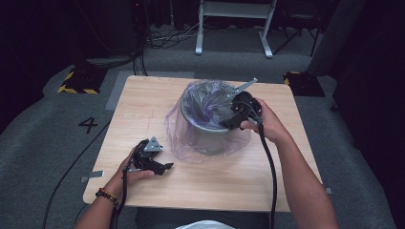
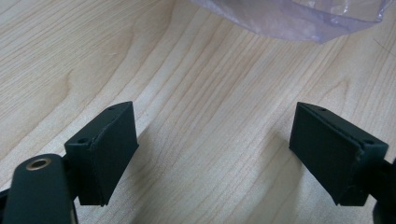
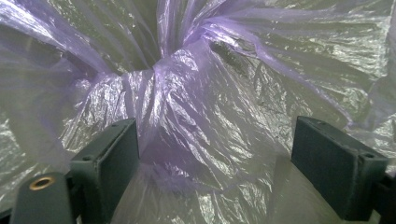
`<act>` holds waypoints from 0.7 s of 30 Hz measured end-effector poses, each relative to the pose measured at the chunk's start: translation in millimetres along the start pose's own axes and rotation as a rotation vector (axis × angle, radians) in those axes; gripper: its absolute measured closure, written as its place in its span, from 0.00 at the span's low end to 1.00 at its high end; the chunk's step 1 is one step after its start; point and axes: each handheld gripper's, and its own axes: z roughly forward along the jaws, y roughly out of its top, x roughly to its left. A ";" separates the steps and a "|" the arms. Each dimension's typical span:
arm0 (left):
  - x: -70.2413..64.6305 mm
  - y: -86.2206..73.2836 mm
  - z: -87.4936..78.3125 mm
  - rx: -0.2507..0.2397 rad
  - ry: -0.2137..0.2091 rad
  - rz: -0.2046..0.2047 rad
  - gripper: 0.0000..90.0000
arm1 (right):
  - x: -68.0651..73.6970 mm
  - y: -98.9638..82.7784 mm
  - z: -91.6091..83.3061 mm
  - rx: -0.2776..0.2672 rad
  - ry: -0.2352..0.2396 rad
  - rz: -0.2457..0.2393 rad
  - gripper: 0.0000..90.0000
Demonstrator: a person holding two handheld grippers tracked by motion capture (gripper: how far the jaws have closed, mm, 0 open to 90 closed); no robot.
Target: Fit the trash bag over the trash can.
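Purple bin liner (image 1: 206, 125) sits in the grey bucket (image 1: 203, 128) mid-table, skirt draped over the rim onto the table (image 1: 143, 95). Film looks thin, slick, limp, so I'd pinch the bunched twist (image 3: 163, 93), not a flat panel (it would likely slip or tear). Right gripper (image 1: 228, 123) is over the rim, jaws wide, holding nothing. Left gripper (image 1: 167, 167) rests on the table, jaws wide, empty. Right gripper view gives the twist; high view gives the overhang.

Dim room, grey carpet all round the wooden table (image 1: 143, 95).
A "4" (image 1: 88, 125) is marked on the floor at left, hazard-striped blocks (image 1: 76, 81) flank the table, a white frame (image 1: 234, 24) stands behind, cables (image 1: 167, 36) trail beside it.
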 end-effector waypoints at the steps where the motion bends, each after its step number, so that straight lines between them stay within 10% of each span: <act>1: -0.1 0.0 0.0 0.001 -0.001 -0.002 0.17 | 0.2 0.2 0.0 0.003 0.000 0.000 0.18; 11: 0.0 0.0 0.0 0.000 0.000 0.000 0.17 | 0.5 1.2 -0.4 -0.002 -0.005 -0.012 0.18; 21: 0.0 0.0 0.0 0.001 -0.001 -0.001 0.17 | 1.2 0.6 -5.9 -0.118 -0.012 -0.029 0.21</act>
